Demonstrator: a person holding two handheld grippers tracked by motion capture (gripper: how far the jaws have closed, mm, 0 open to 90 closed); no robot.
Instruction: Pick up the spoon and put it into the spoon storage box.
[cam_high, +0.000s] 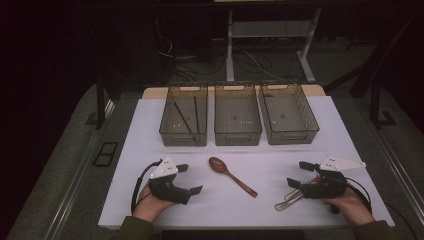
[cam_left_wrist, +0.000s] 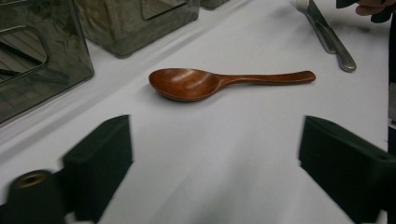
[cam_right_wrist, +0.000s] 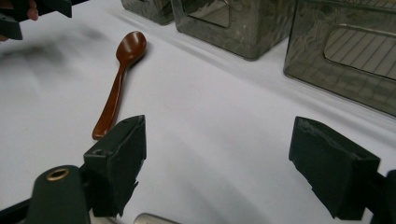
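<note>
— Where is the brown wooden spoon (cam_high: 231, 175)?

— On the white table (cam_high: 150, 130), bowl towards eleven o'clock, handle towards five.

— And the grippers?

— The left gripper (cam_high: 186, 179), at nine o'clock of it, gapes wide, empty. The right gripper (cam_high: 299, 174), at three o'clock, gapes empty over the metal cutlery (cam_high: 289, 198).
</note>
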